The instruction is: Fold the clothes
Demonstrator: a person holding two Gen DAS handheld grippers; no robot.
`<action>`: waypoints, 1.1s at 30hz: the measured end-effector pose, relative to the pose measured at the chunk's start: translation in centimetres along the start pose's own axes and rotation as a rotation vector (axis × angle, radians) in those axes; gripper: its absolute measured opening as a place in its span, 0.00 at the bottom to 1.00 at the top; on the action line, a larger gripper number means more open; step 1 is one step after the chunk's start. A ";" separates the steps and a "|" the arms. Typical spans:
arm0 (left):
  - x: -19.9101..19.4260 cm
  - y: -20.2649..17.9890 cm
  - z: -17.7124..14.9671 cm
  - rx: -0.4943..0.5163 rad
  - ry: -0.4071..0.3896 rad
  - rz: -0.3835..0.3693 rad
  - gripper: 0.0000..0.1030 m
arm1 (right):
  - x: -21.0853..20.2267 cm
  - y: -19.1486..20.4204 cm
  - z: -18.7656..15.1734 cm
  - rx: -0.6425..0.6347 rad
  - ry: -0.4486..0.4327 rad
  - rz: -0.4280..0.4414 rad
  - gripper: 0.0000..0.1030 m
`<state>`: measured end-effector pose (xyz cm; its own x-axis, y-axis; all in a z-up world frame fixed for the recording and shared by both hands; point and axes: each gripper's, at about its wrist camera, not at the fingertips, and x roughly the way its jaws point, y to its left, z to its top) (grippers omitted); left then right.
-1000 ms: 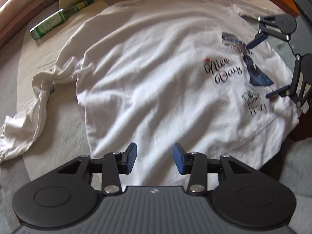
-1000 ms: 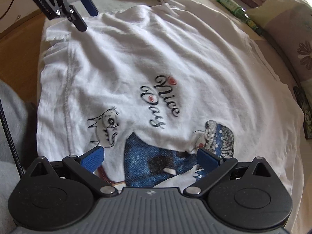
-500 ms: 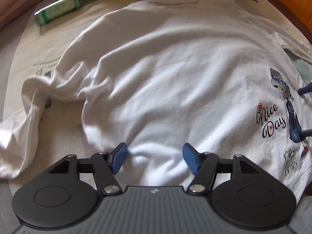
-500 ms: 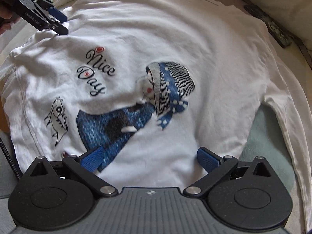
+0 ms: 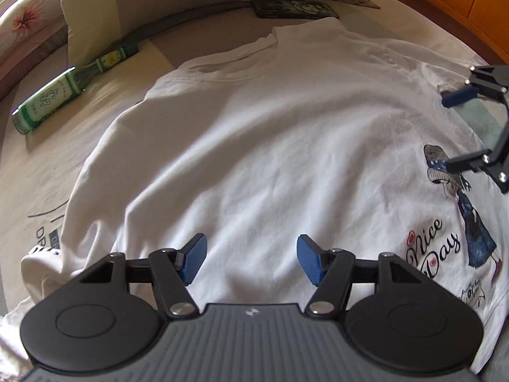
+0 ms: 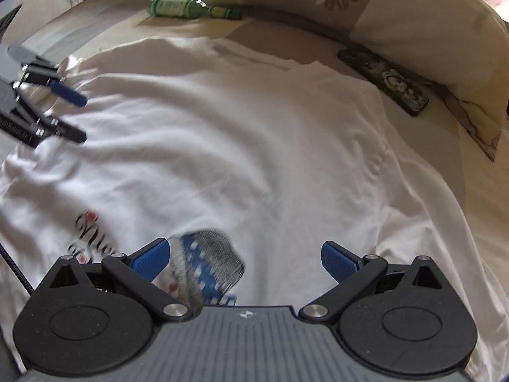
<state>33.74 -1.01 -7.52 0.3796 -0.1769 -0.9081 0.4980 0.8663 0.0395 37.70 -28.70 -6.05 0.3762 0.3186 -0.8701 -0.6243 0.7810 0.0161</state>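
Shirt (image 5: 254, 146): white cloth, matt, softly creased. Bottle (image 5: 66, 90): green glass, glossy. Left gripper (image 5: 251, 259): matt black plastic, ribbed blue pads, bright metal pivots. Pillow (image 6: 413, 25): matt printed cloth.

Two handheld units of matching build. Left gripper (image 5: 251, 261): ribbed grey housing with a small white emblem at the front edge, flanked by two round black discs with recessed circles, black linkage arms pinned by silver screws, blue ridged pads (image 5: 192, 259) on the fingers. Right gripper (image 6: 245, 259): same grey ribbed body and emblem, speckled black discs, triangular cut-outs in the arms, silver pivot screws, blue textured pads (image 6: 337, 261). Thin dark braided cable (image 6: 14, 265) along its left edge. White lettering, too small to read, on the left unit's black side as seen from the right wrist
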 end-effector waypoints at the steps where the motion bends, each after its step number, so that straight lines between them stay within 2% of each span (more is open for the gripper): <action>1: 0.3 0.1 -0.2 -0.005 0.011 0.003 0.62 | 0.9 -0.8 0.3 0.031 0.012 -0.010 1.00; 3: 0.7 0.3 -0.8 -0.020 0.031 0.010 0.63 | 2.5 -2.8 0.6 0.090 0.047 -0.030 1.00; 5: 0.3 1.4 -2.2 -0.084 0.052 0.010 0.65 | 2.3 -3.6 -0.2 0.071 0.027 0.005 1.00; 7: -0.3 2.4 -3.4 -0.147 0.073 0.015 0.68 | 2.2 -3.0 -0.6 0.013 0.024 -0.010 1.00; 8: -0.6 2.8 -3.9 -0.174 0.084 0.023 0.68 | 2.1 -2.6 -0.8 -0.019 0.024 -0.023 1.00; 10: -1.3 3.3 -4.0 -0.202 0.089 0.046 0.63 | 2.3 -2.6 -0.8 0.006 0.026 -0.027 1.00; 14: -2.7 3.5 -2.4 -0.231 -0.017 0.027 0.65 | 2.5 -2.3 -0.4 0.036 0.028 -0.047 1.00; 17: -1.7 3.5 -0.6 -0.252 -0.070 0.022 0.66 | 2.5 -2.2 -0.4 0.047 0.027 -0.057 1.00; 22: 0.5 5.7 -0.1 -0.408 -0.041 0.026 0.64 | 2.7 -2.2 -0.2 0.045 0.037 -0.057 1.00; 24: -0.3 6.1 -0.9 -0.432 -0.030 0.028 0.67 | 2.8 -2.2 -0.1 0.044 0.042 -0.056 1.00; 30: -2.5 7.2 -3.6 -0.505 0.005 0.033 0.67 | 2.9 -2.1 -0.3 0.046 0.036 -0.062 1.00; 33: -4.5 8.8 -4.5 -0.596 -0.023 0.061 0.67 | 3.0 -2.1 0.1 0.049 0.059 -0.066 1.00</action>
<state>32.85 9.50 -4.98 0.4141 -0.1227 -0.9019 -0.0463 0.9867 -0.1555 40.15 -29.32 -8.65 0.3733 0.2350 -0.8975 -0.5649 0.8250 -0.0190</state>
